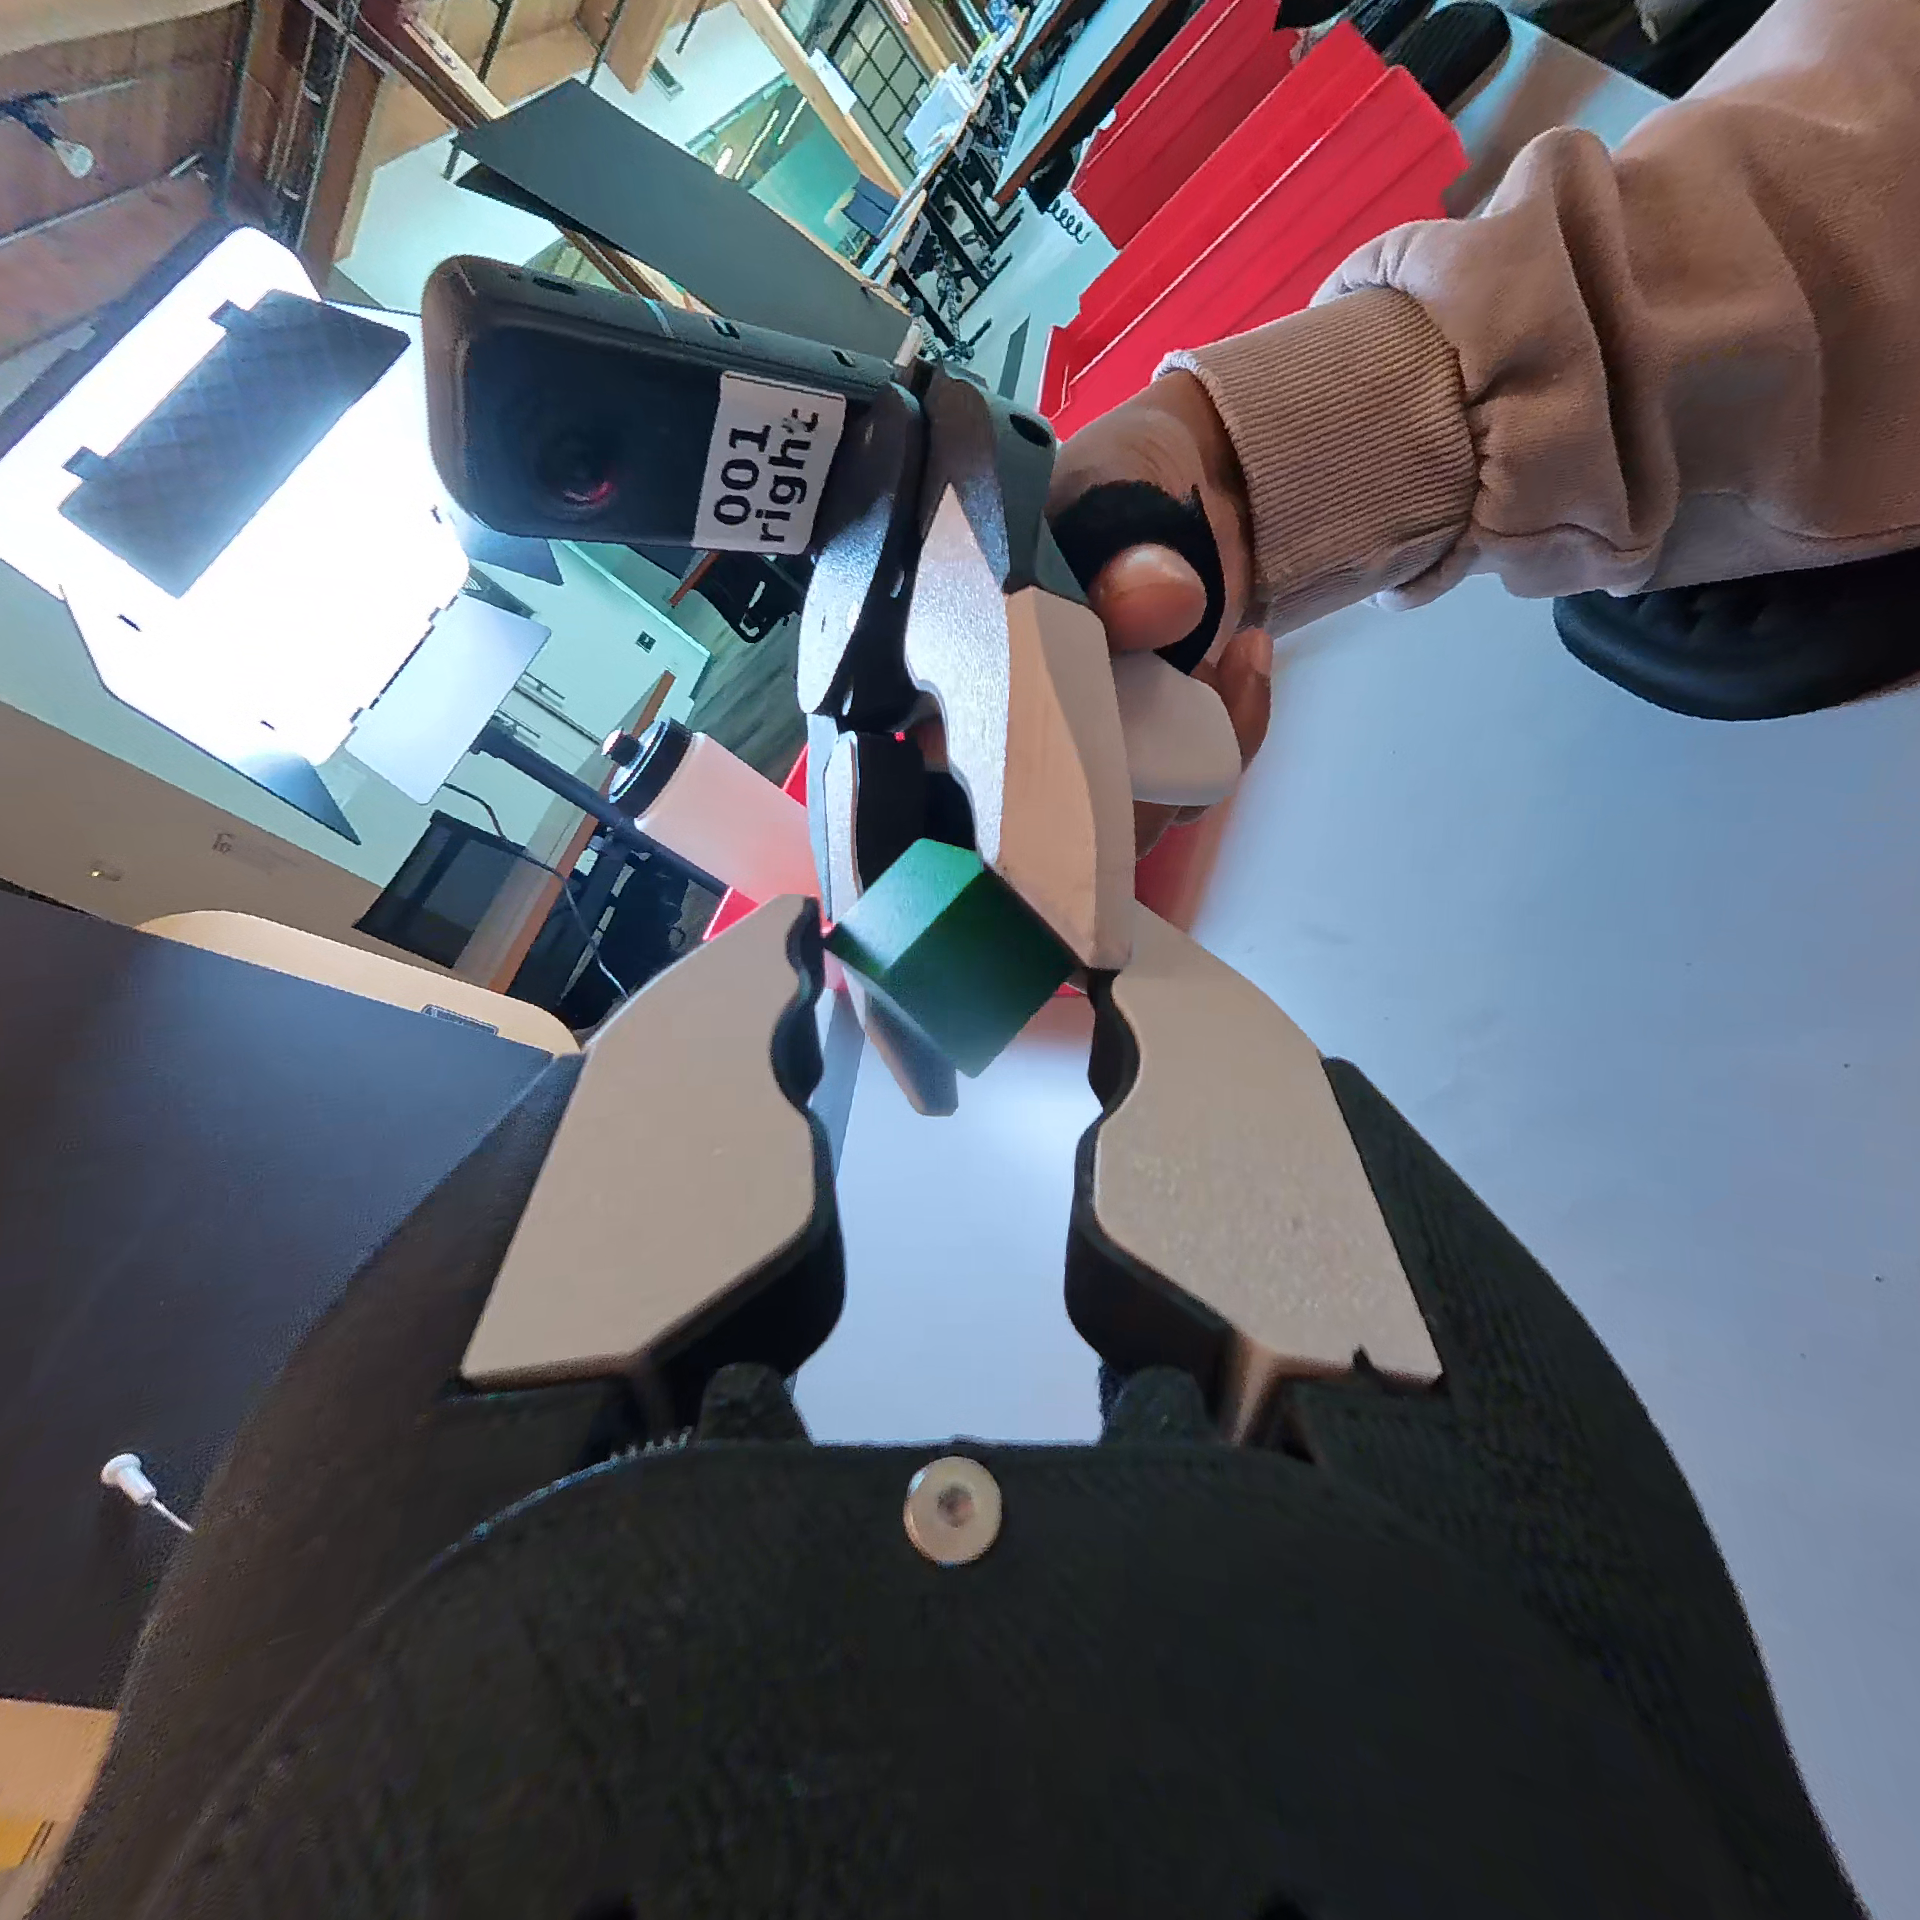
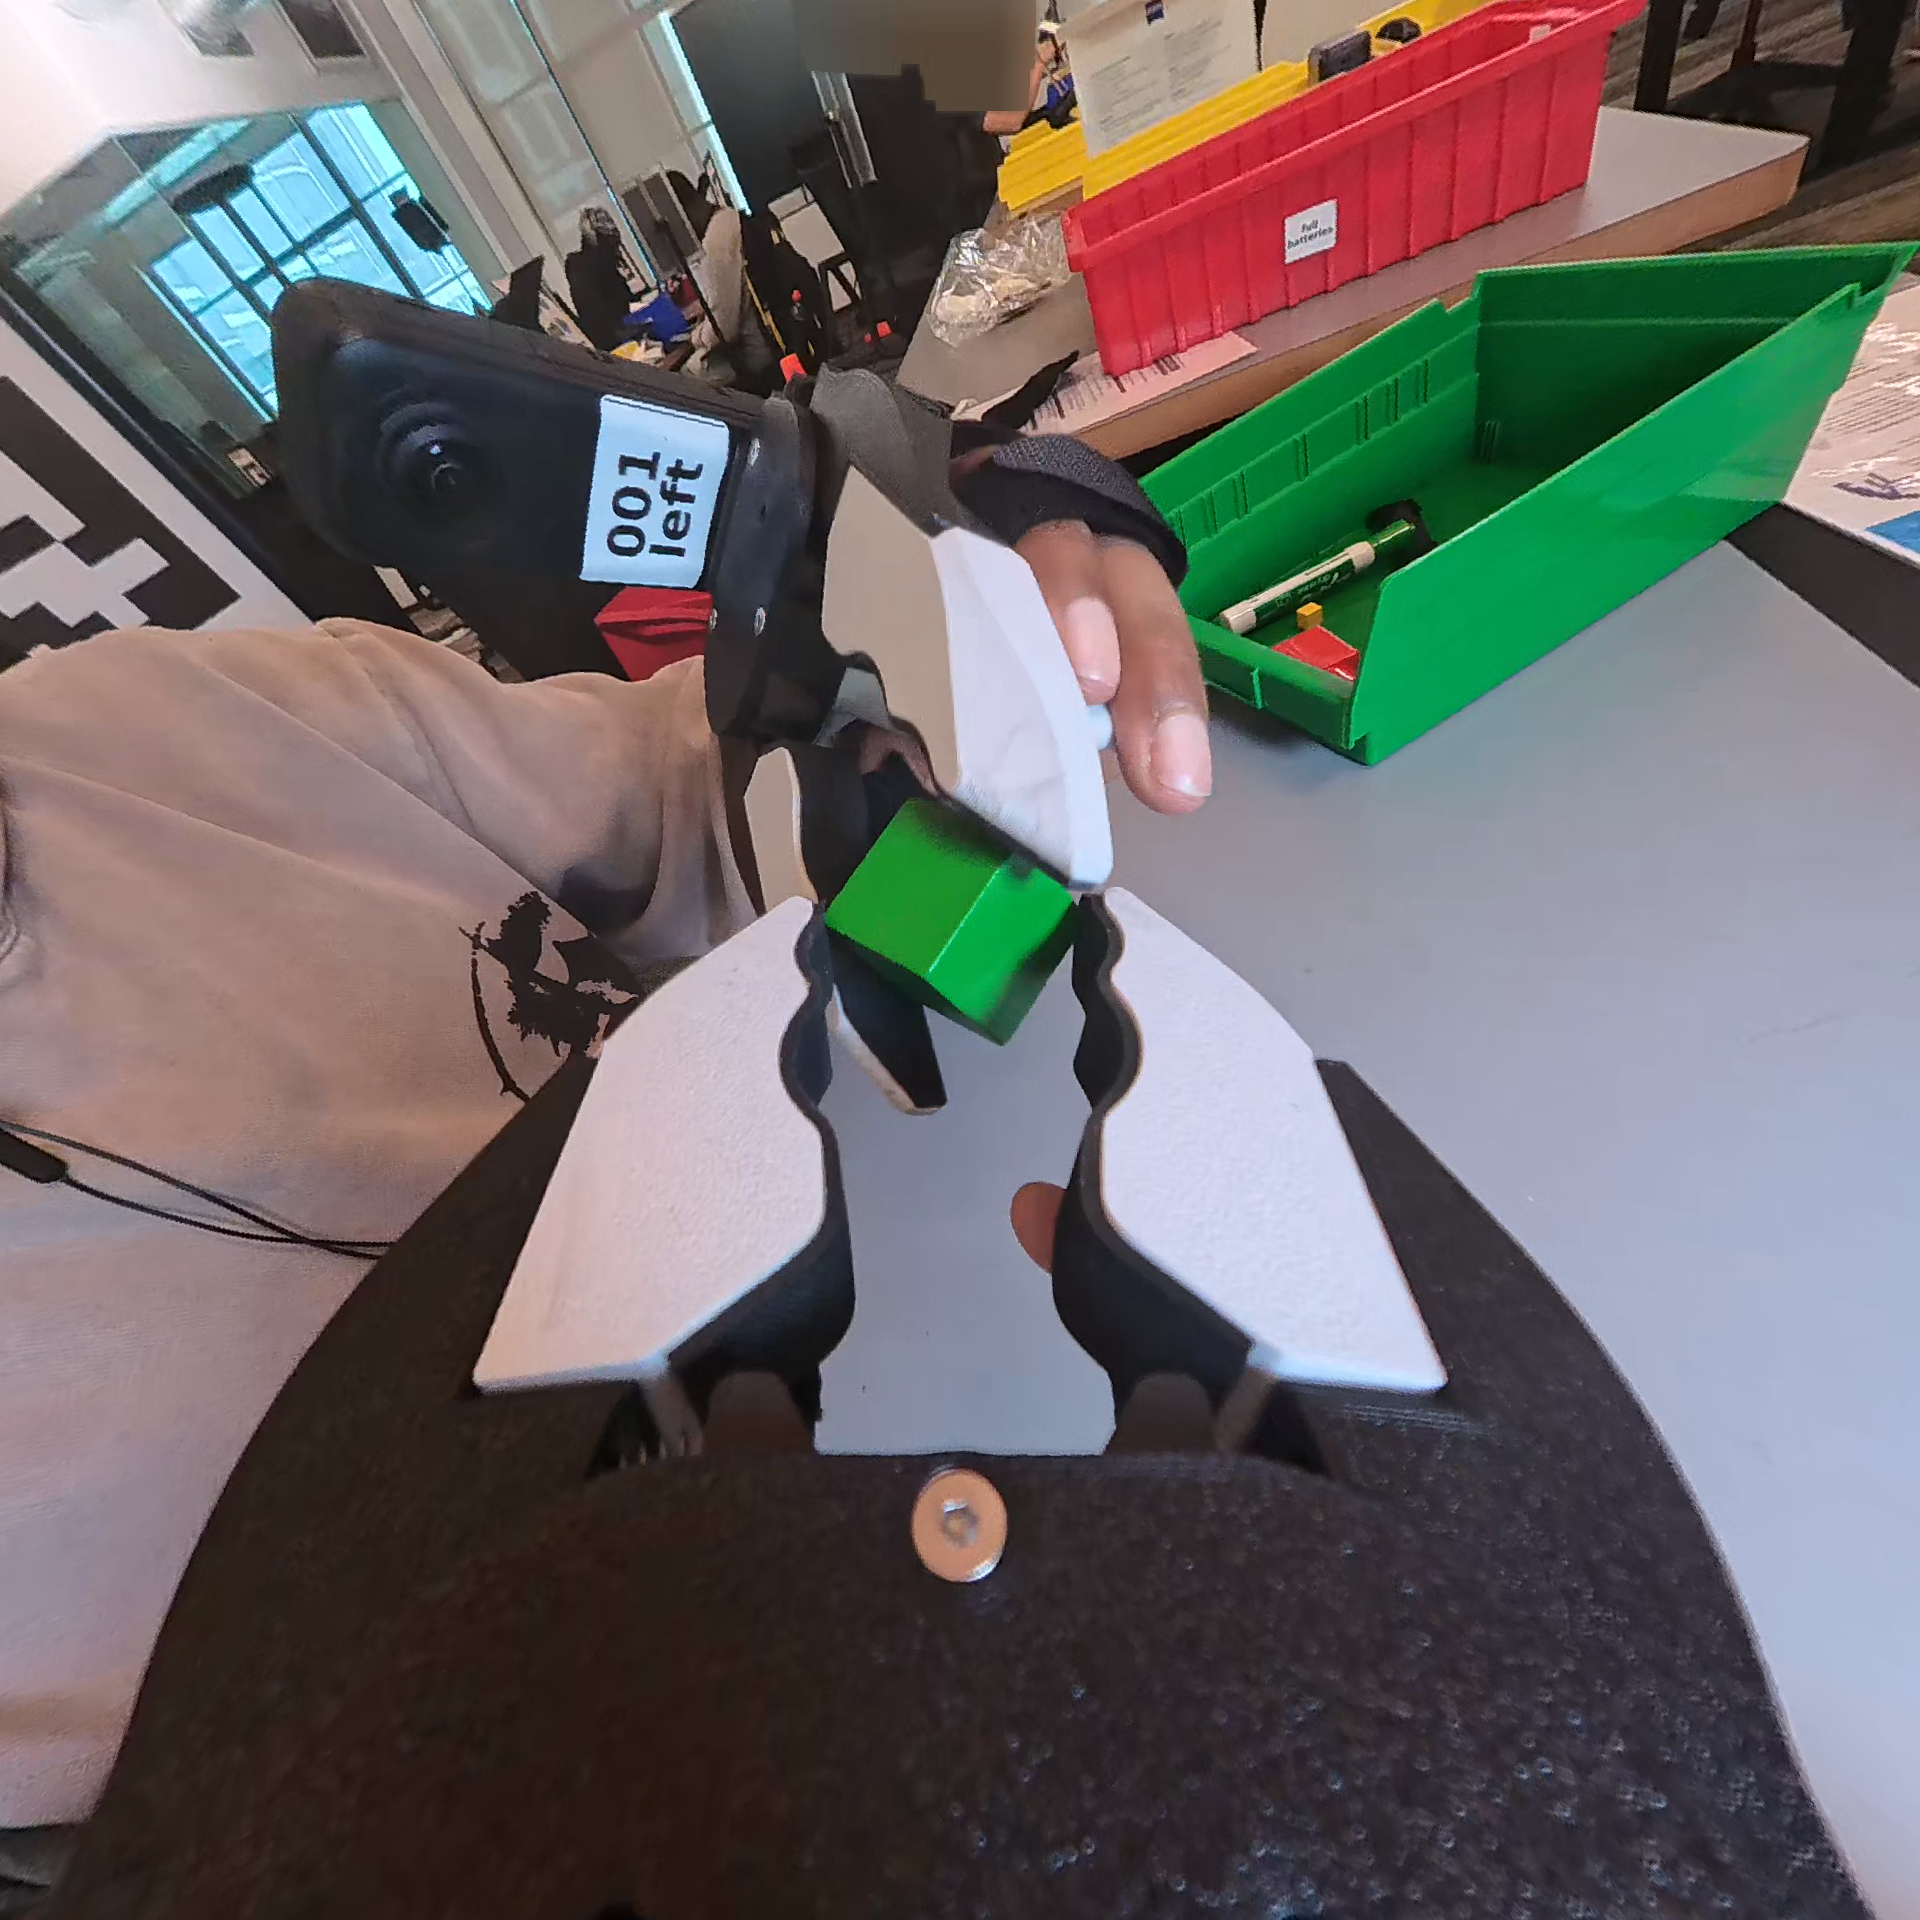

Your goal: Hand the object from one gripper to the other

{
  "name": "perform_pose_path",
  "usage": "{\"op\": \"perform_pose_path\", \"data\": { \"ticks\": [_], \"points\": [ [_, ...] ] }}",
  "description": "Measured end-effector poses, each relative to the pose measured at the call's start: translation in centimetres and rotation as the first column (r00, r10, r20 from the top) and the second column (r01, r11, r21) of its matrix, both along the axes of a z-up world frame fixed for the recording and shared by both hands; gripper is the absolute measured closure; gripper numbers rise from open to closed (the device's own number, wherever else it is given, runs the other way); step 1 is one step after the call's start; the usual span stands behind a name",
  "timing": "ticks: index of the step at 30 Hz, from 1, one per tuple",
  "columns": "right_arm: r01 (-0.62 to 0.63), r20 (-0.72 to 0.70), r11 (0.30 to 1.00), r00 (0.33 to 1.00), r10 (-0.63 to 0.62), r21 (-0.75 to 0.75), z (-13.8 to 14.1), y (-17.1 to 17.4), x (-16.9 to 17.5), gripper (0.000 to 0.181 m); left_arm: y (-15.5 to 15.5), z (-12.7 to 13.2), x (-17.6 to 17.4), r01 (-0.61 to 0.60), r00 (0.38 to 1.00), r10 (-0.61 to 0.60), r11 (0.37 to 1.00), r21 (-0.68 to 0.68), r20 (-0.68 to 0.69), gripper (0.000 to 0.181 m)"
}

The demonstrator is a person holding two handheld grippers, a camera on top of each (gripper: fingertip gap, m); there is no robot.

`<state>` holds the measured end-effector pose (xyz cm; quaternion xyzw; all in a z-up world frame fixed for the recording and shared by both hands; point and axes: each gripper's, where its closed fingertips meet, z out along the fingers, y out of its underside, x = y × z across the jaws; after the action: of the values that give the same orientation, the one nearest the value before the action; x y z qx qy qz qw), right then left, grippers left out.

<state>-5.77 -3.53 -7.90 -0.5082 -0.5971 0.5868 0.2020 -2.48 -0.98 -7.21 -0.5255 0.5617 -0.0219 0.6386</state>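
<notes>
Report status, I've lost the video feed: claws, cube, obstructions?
Left claw and right claw both closed on green cube. Cube in mid-air above grey table. Nothing in the way.

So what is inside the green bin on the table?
In the right wrist view, the green bin holds a green and white marker, a red block and a small yellow piece. Its front wall hides the nearest floor strip.

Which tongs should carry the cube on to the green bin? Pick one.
Right, probably. Left tongs and right tongs both pinch the green cube, but the green bin lies ahead of the right ones; the left view shows none.
</notes>
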Motion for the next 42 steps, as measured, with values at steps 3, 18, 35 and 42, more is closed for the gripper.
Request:
{"op": "perform_pose_path", "data": {
  "ticks": [3,18,35,42],
  "points": [
    [0.002,-0.002,1.000,1.000,-0.002,0.004,0.0,0.0,-0.1,0.136,0.1,0.0,-0.1,-0.008,1.000,0.008,1.000,0.006,-0.009,0.135],
    [0.376,-0.469,0.819,0.870,-0.151,0.434,6.4,3.1,2.2,0.125,0.6,4.7,-2.6,0.152,0.880,0.012,0.941,-0.304,0.475,0.136],
    [0.653,-0.652,0.213,0.753,-0.086,0.727,7.2,1.8,-0.3,0.129,-0.8,7.0,-1.0,0.772,0.444,0.200,0.409,-0.487,0.873,0.136],
    [0.687,-0.672,0.407,0.711,-0.208,0.601,7.6,2.1,-0.8,0.133,-0.4,7.1,-0.7,0.789,0.349,0.206,0.462,-0.405,0.914,0.136]
  ]
}}
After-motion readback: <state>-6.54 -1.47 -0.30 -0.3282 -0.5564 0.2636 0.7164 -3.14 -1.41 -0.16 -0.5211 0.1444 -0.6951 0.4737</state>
